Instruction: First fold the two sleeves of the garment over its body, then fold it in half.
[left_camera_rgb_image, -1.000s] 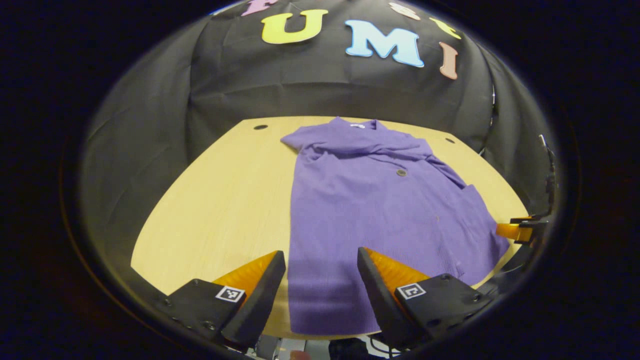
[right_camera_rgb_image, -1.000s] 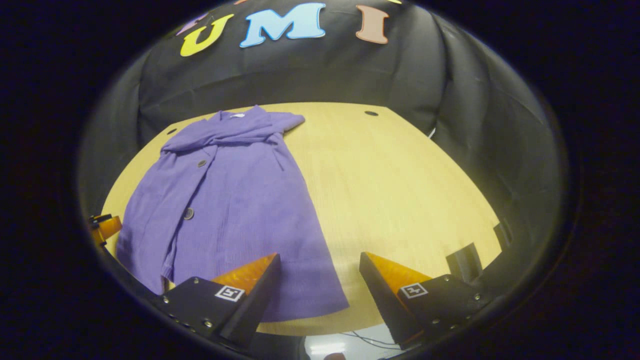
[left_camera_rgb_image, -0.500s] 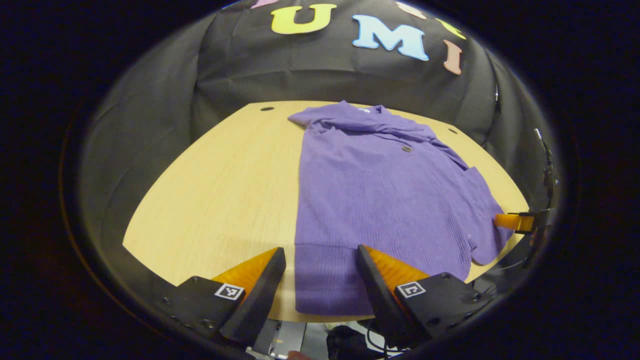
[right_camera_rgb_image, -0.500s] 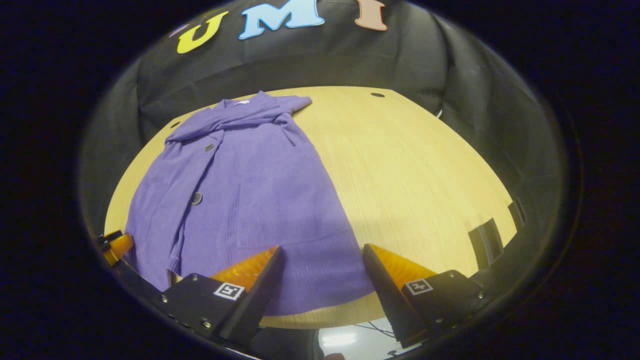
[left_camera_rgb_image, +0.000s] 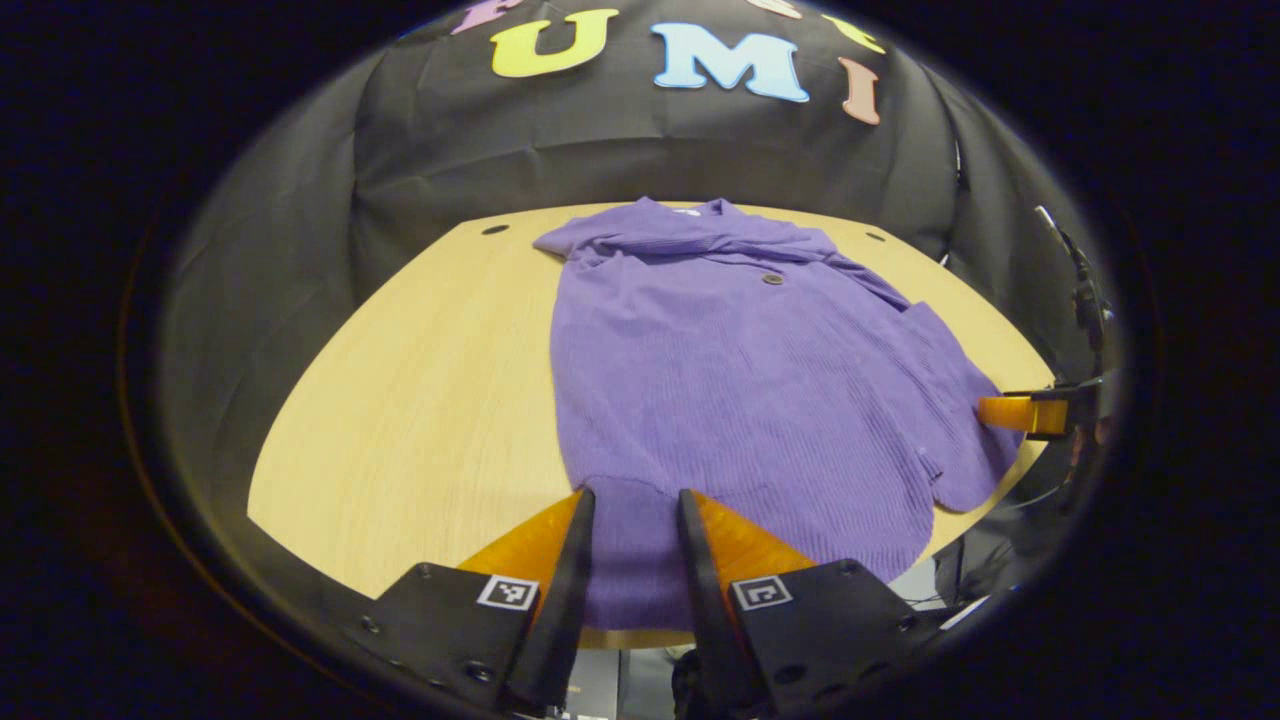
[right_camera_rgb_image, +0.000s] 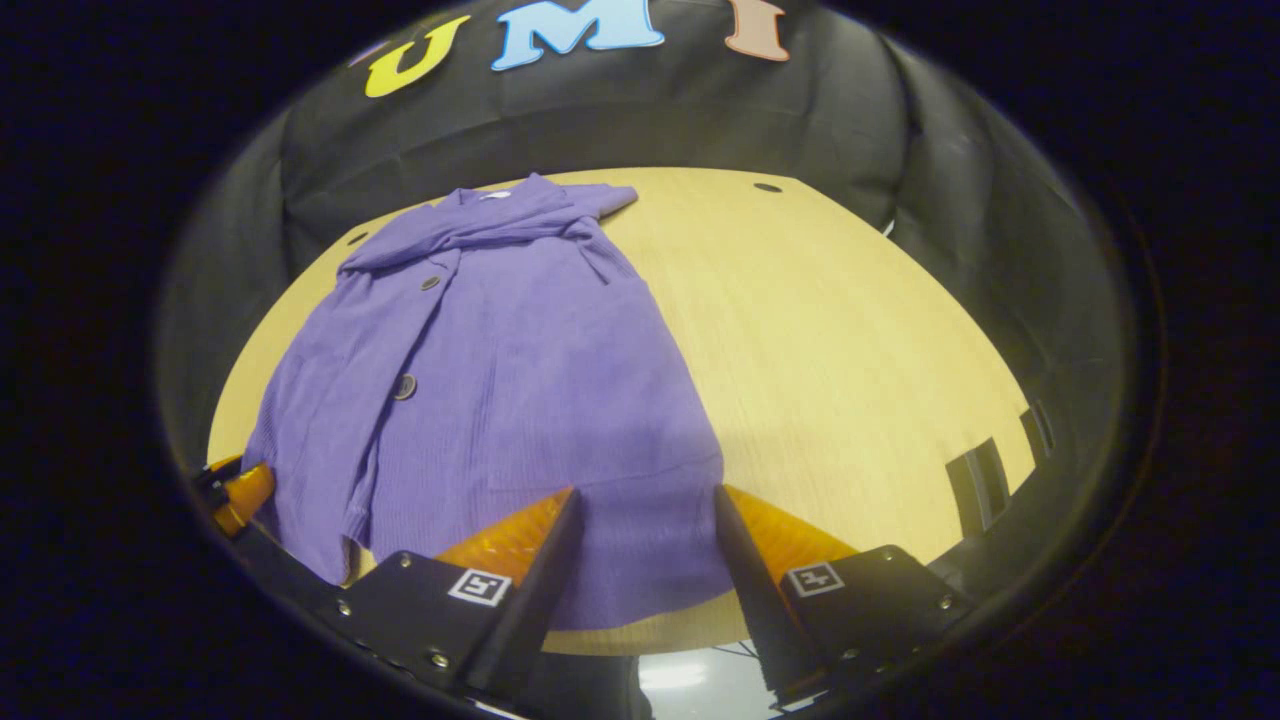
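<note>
A purple buttoned garment (left_camera_rgb_image: 740, 380) lies flat on the wooden table (left_camera_rgb_image: 420, 380), collar at the far end, with both sleeves folded across its upper body. My left gripper (left_camera_rgb_image: 635, 500) straddles the near hem at one corner; its jaws stand a narrow gap apart with cloth between them. In the right gripper view, the garment (right_camera_rgb_image: 520, 380) covers the left half of the table (right_camera_rgb_image: 850, 340). My right gripper (right_camera_rgb_image: 645, 500) is open, a finger on each side of the hem's other corner. Each gripper's fingers show at the other view's edge: the right gripper's fingers (left_camera_rgb_image: 1015, 412) and the left gripper's fingers (right_camera_rgb_image: 240, 495).
Black cloth walls close in behind and beside the table. Small round holes (left_camera_rgb_image: 494, 229) (right_camera_rgb_image: 767, 187) mark its far corners. Dark brackets (right_camera_rgb_image: 985, 470) stick up at the table's right edge. Bare wood lies on both sides of the garment.
Both grippers came down and forward onto the near hem. The left gripper's jaws have narrowed a lot around the cloth; the right gripper's jaws have narrowed slightly.
</note>
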